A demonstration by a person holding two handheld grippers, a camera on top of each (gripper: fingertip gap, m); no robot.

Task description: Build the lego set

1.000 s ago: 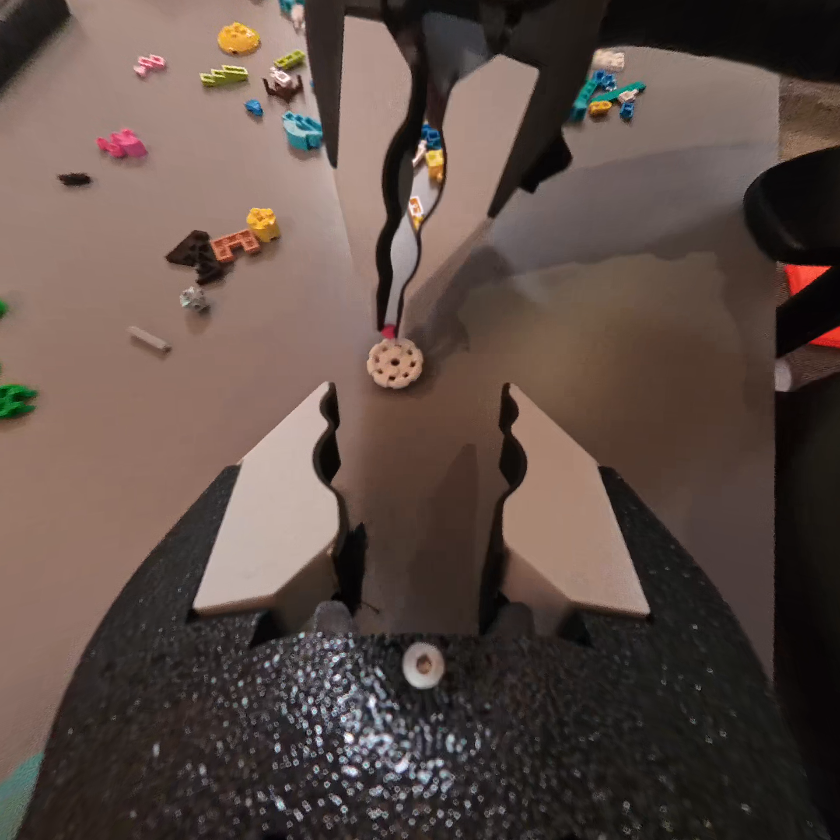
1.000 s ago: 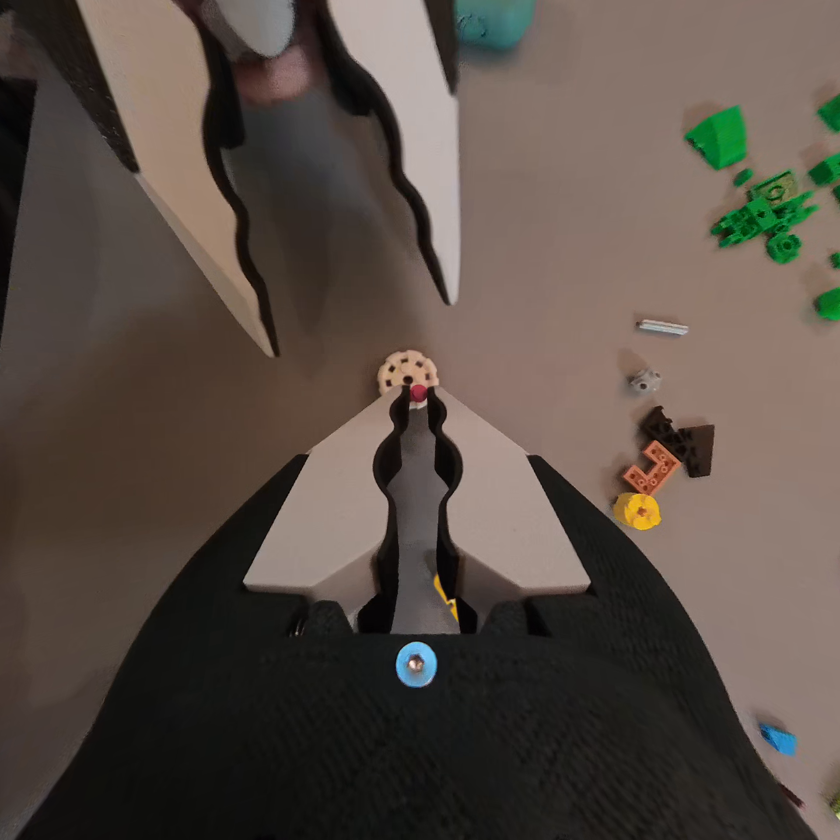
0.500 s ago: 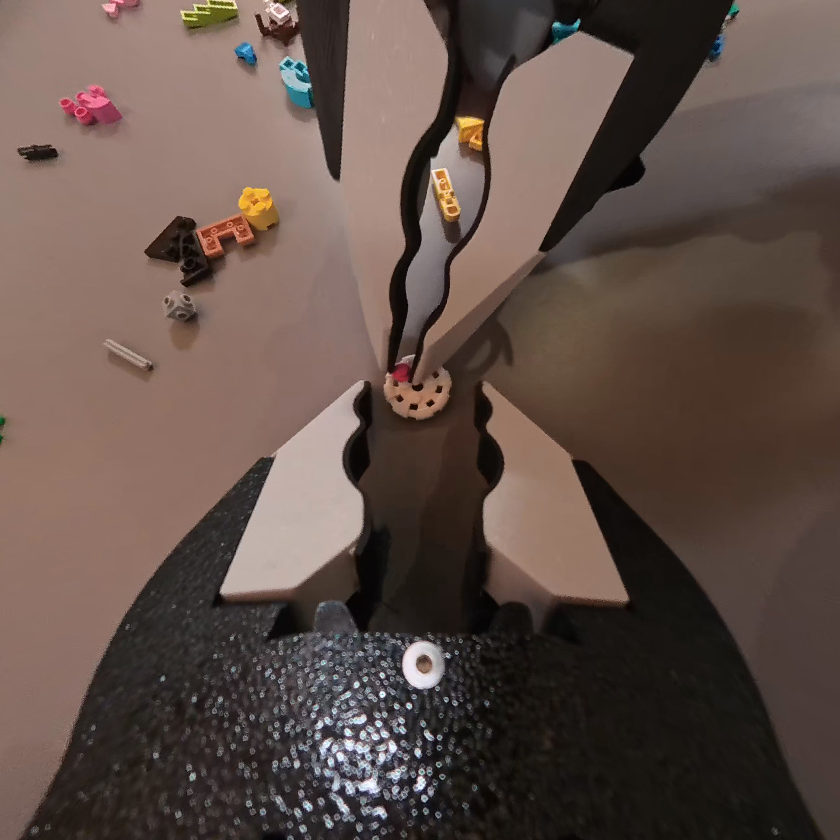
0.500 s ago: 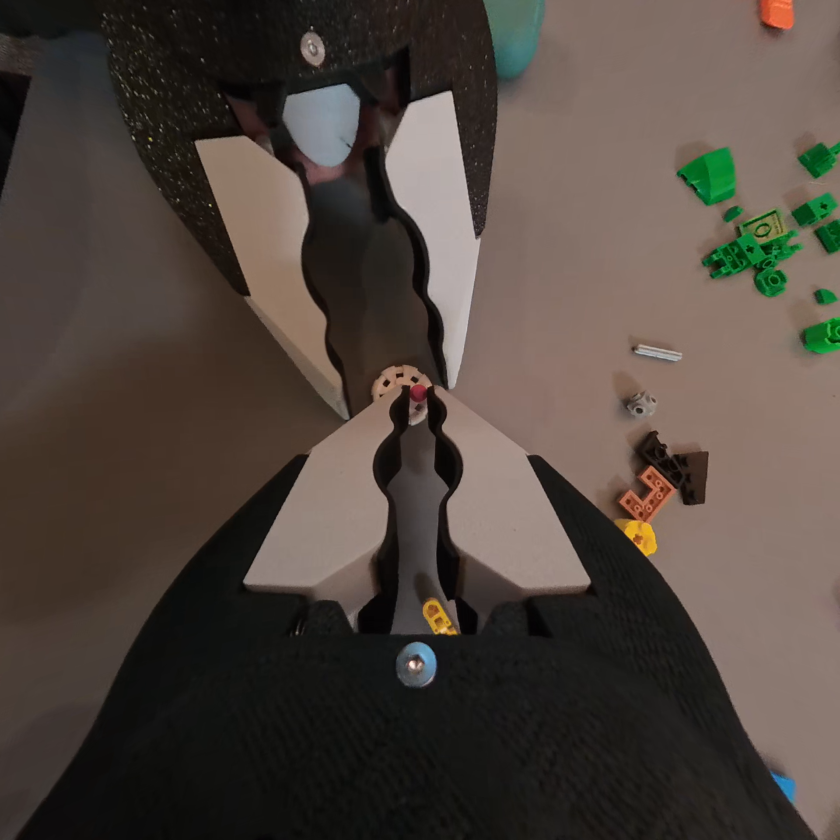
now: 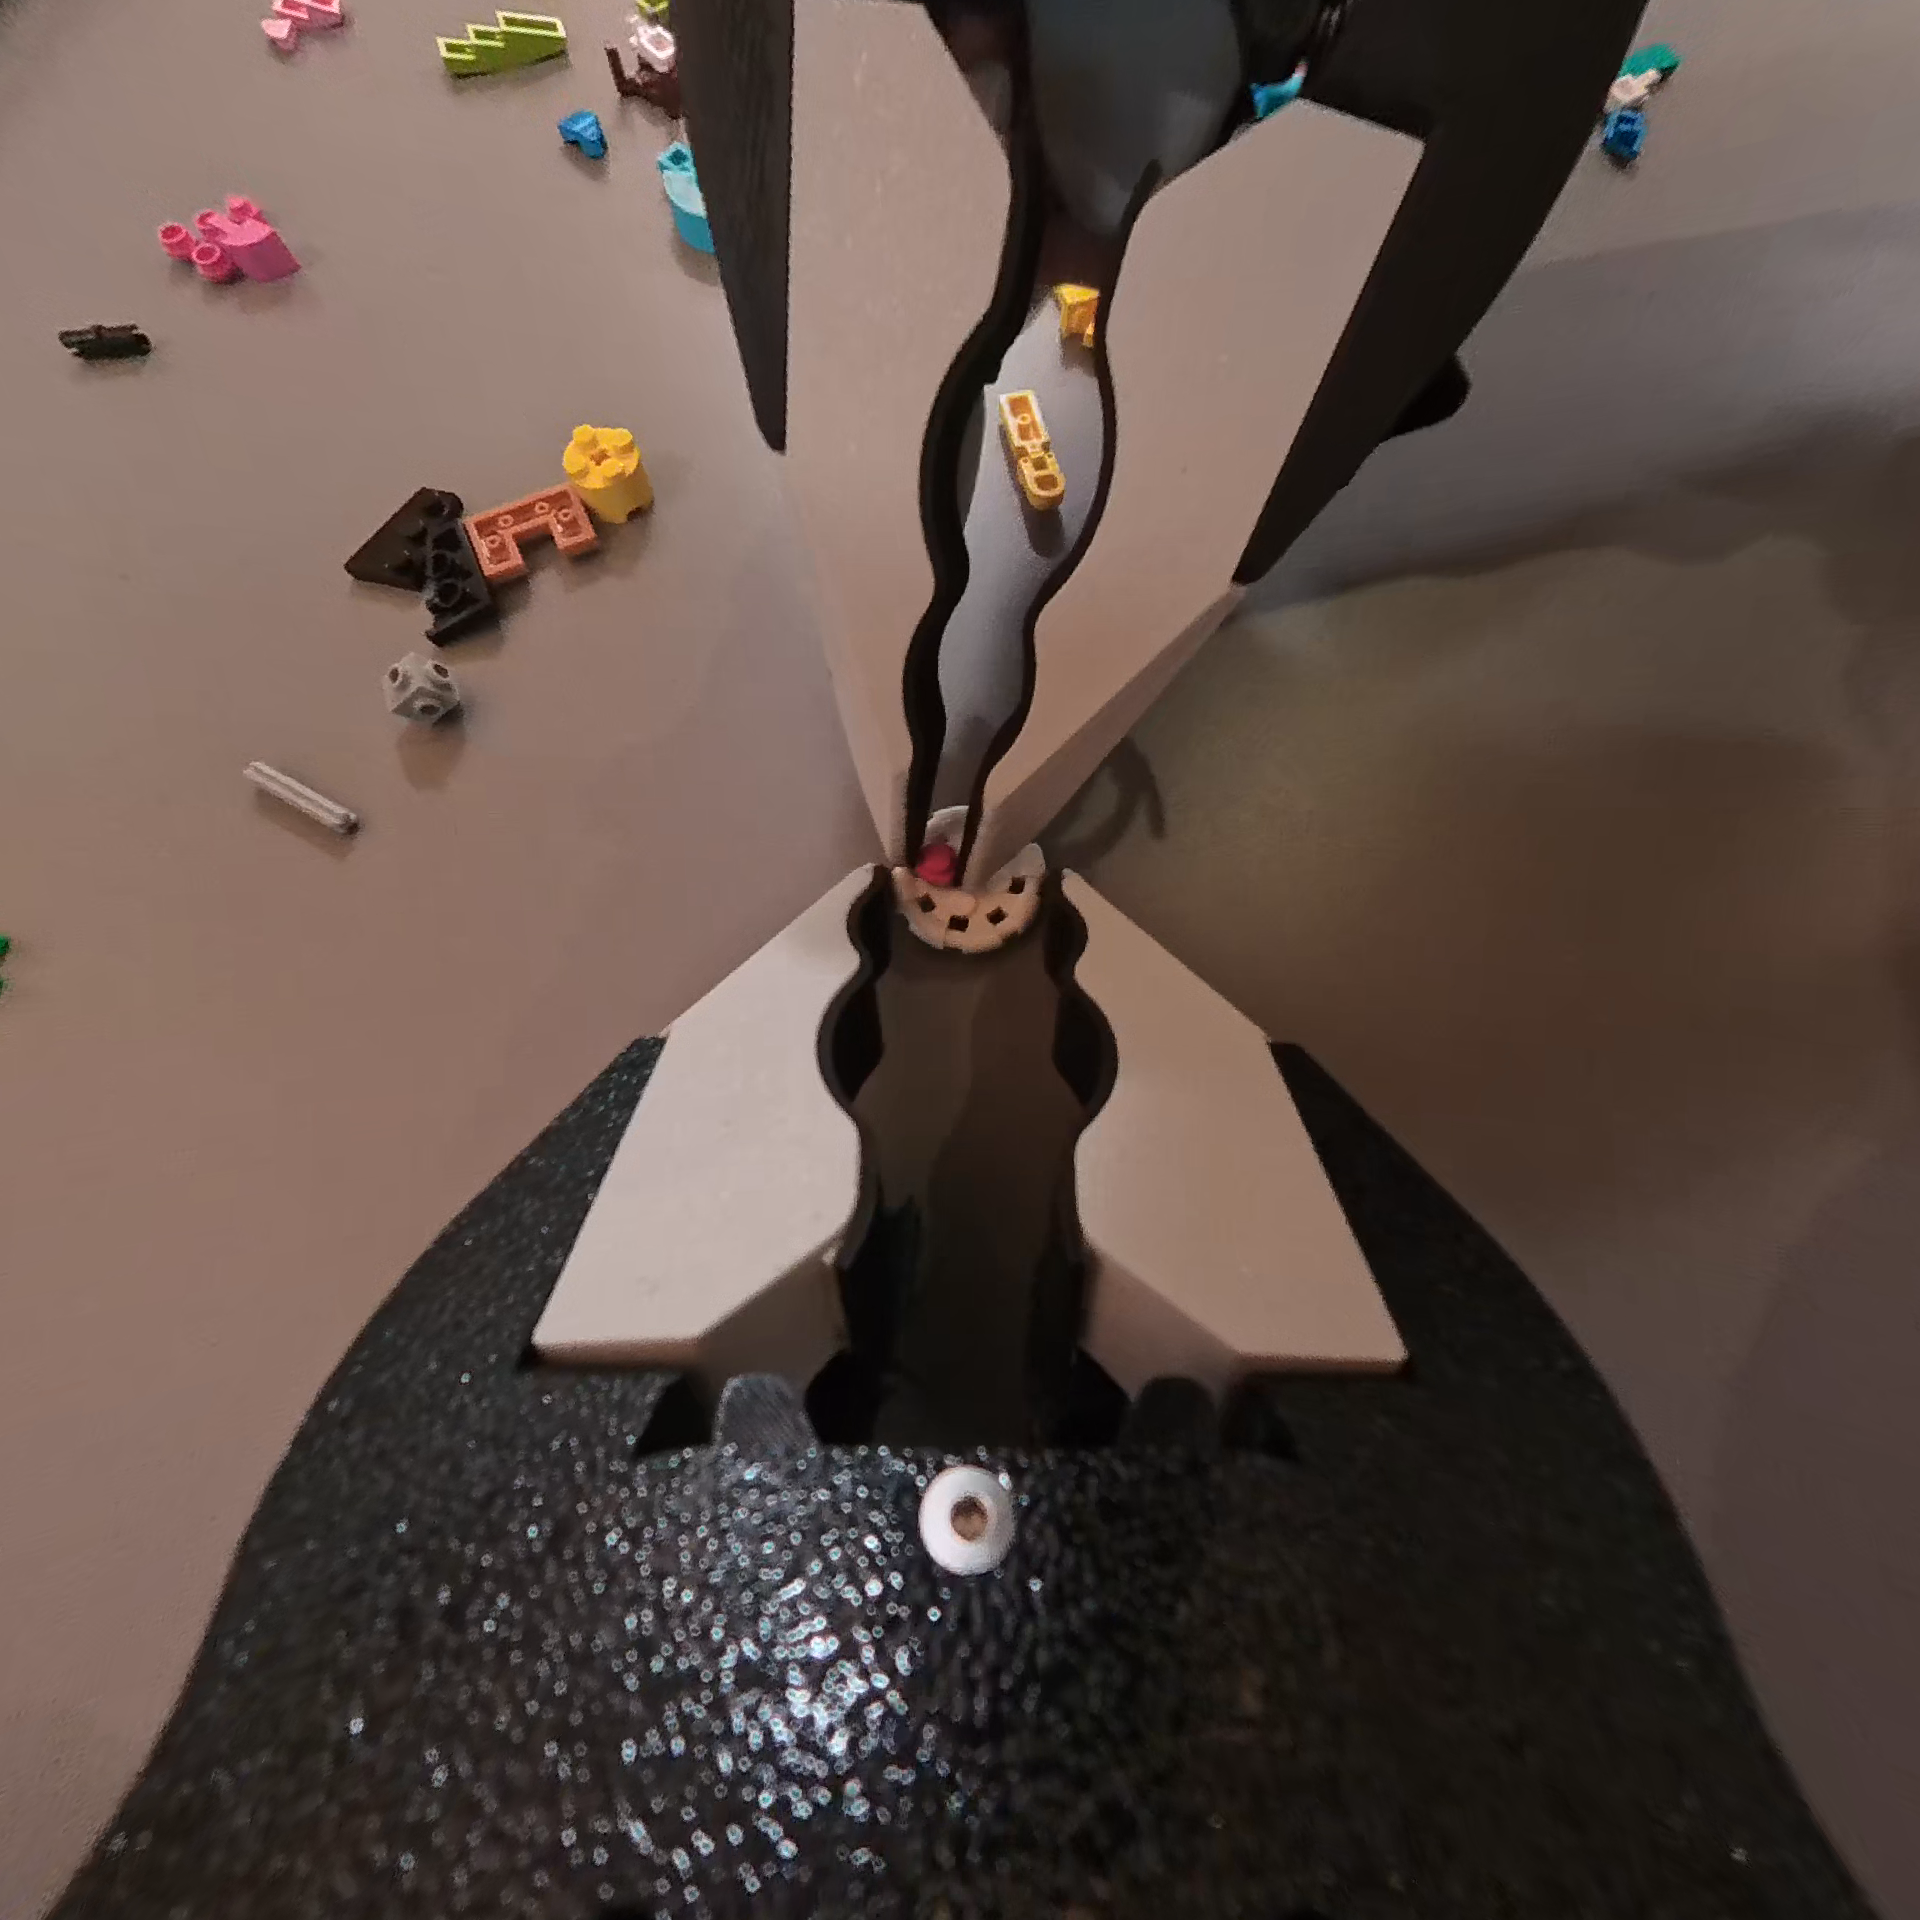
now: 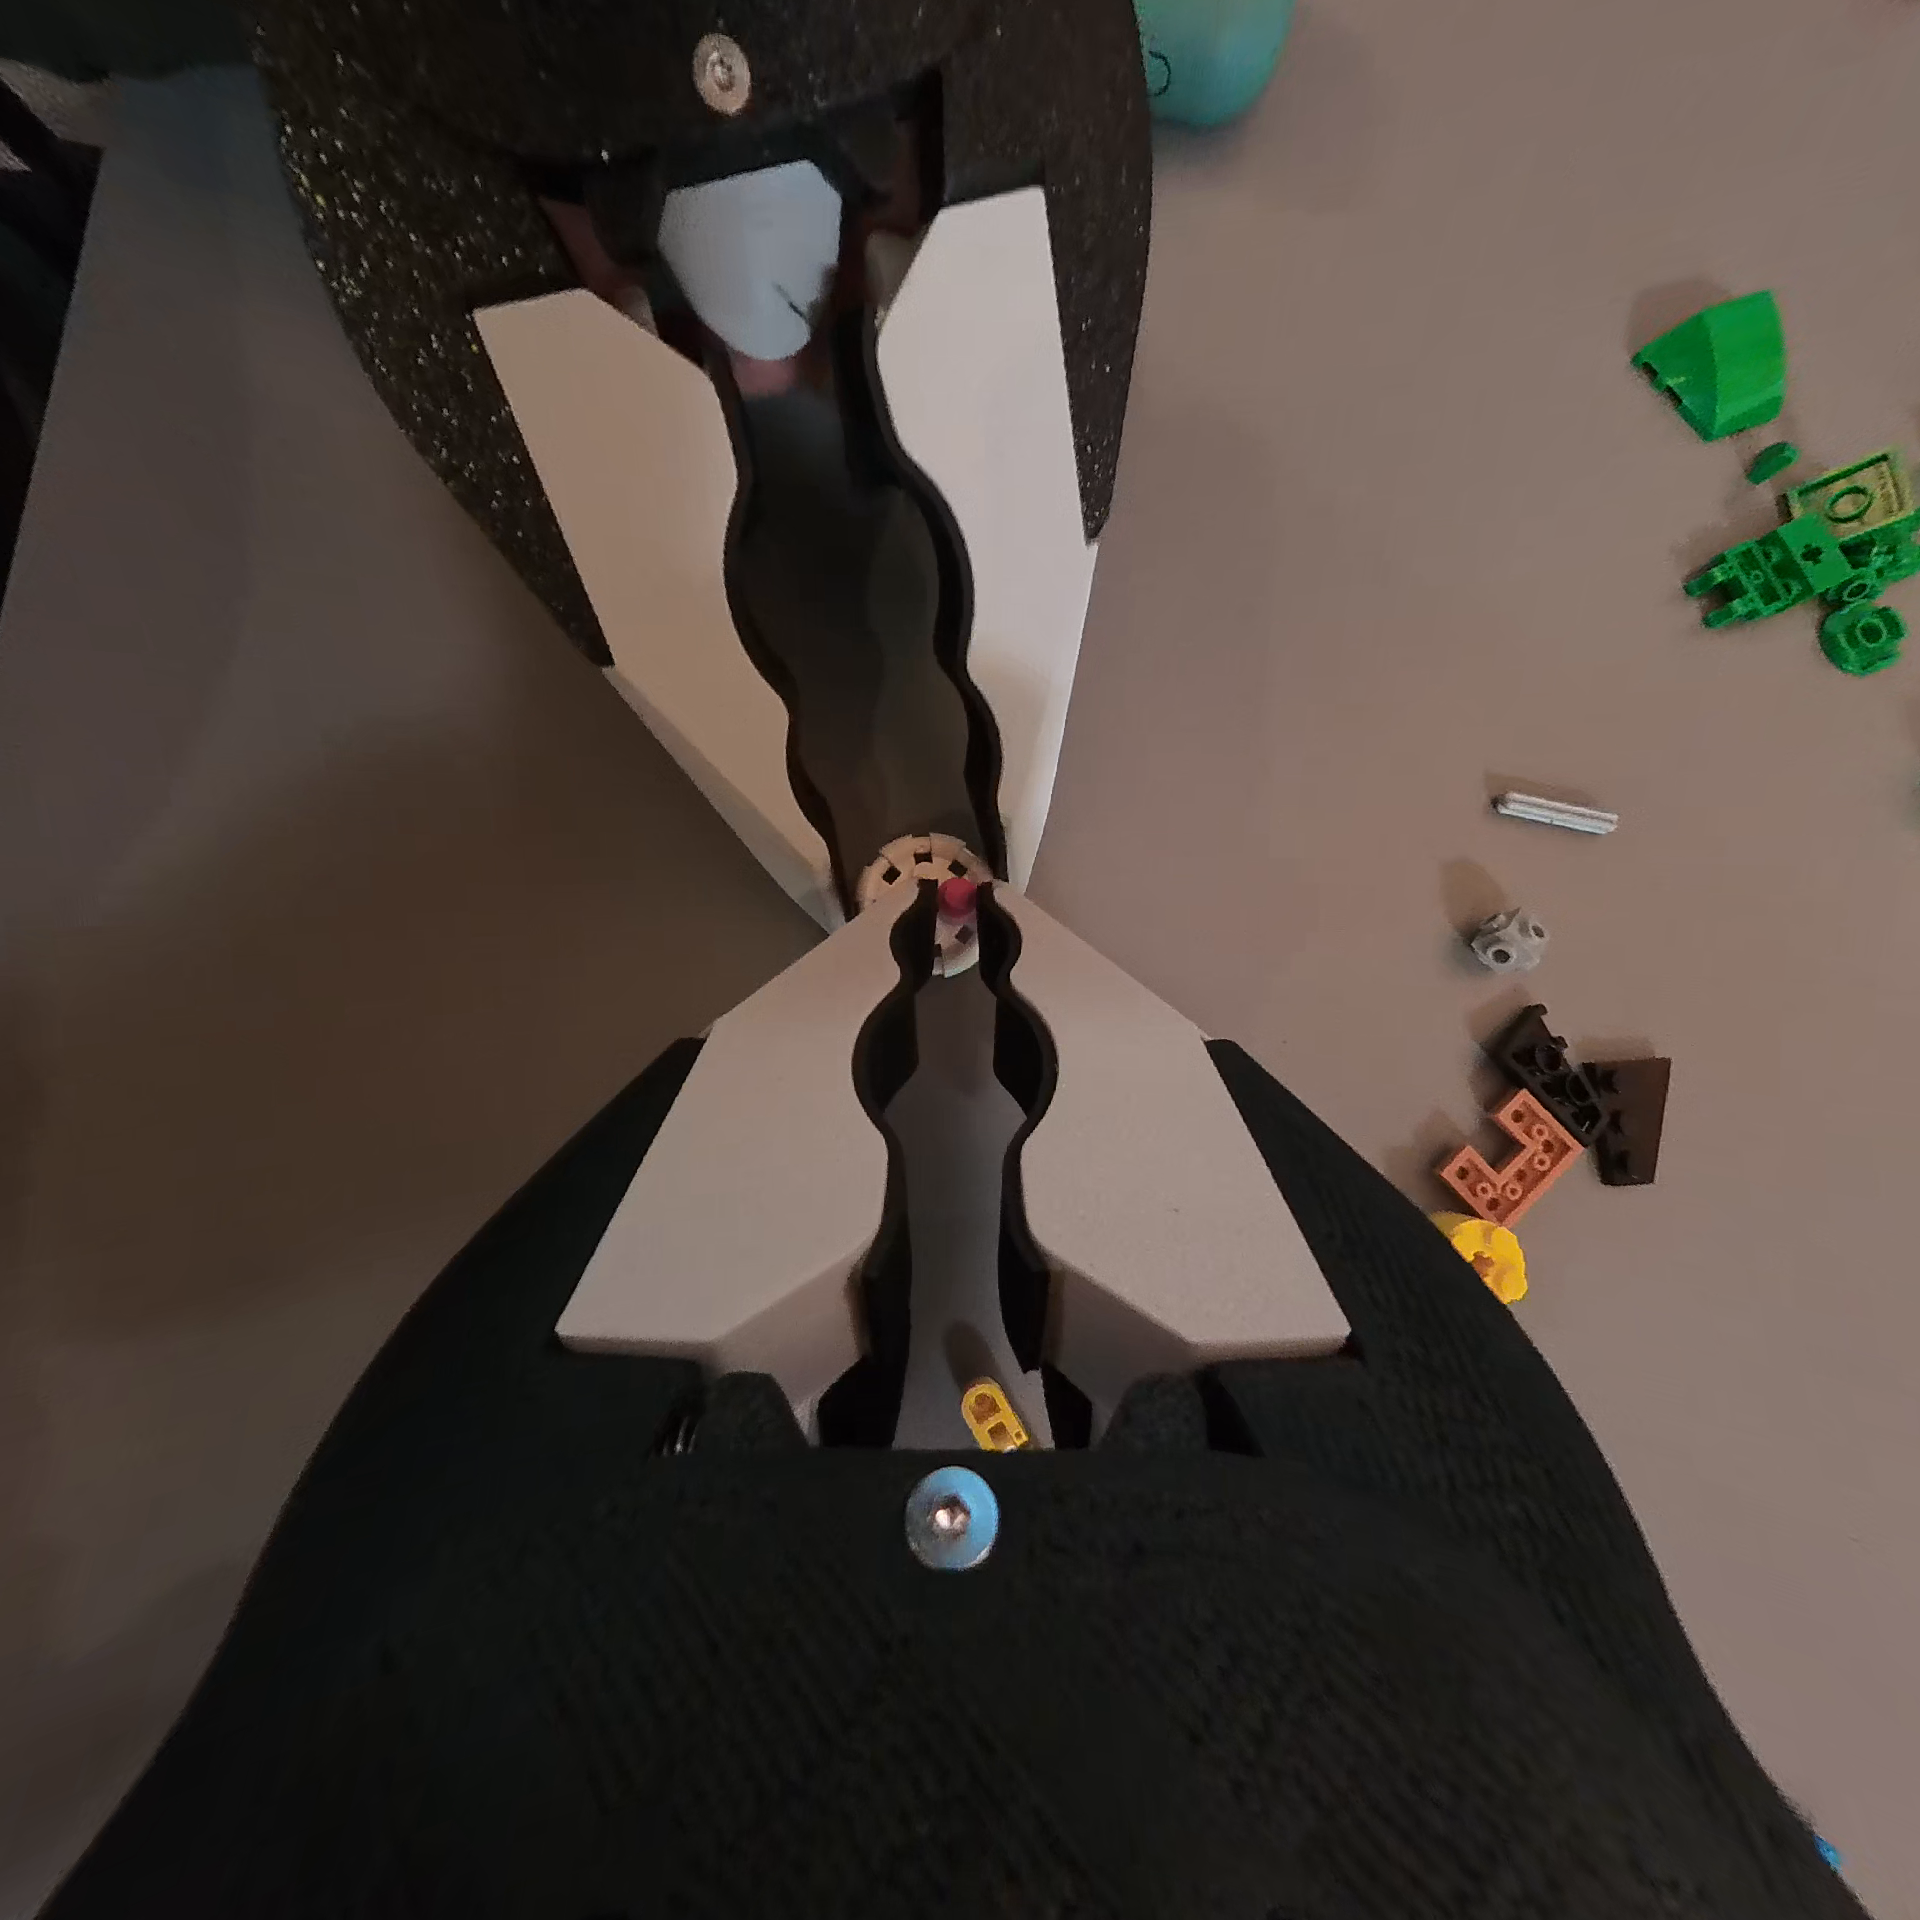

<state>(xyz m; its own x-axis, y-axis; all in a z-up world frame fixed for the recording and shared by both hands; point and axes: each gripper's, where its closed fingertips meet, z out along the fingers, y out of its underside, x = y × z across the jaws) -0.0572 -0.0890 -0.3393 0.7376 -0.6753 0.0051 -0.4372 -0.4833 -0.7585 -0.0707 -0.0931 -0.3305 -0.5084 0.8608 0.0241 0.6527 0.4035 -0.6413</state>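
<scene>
A cream round disc with holes [image 5: 977, 920] lies on the grey table [image 5: 1455, 935]. My left gripper [image 5: 968, 894] has its two fingertips against the disc's sides, shut on it. My right gripper [image 5: 940, 847] comes in from the far side, shut on a small red piece [image 5: 935, 862], and holds it on the disc's top near the middle. In the right wrist view, the right gripper [image 6: 954, 906] pinches the red piece [image 6: 956, 896] over the disc [image 6: 906, 868]. The left gripper [image 6: 920, 896] faces it there. The right fingers hide part of the disc.
Loose pieces lie left of the grippers: a yellow round brick [image 5: 608, 473], an orange plate [image 5: 535, 530], black wedges [image 5: 436, 561], a grey knob piece [image 5: 421, 688], a grey axle [image 5: 301, 798] and pink bricks [image 5: 229, 239]. Green pieces [image 6: 1808, 561] lie farther out. A yellow piece [image 5: 1031, 447] lies under the right gripper. Less than 4 cm separates the two grippers' tips. It is some 10 cm from my left tips to the yellow round brick [image 5: 608, 473].
My left gripper has moved forward and narrowed its fingers from wide open onto the disc. My right gripper has brought the red piece over the disc's middle.
</scene>
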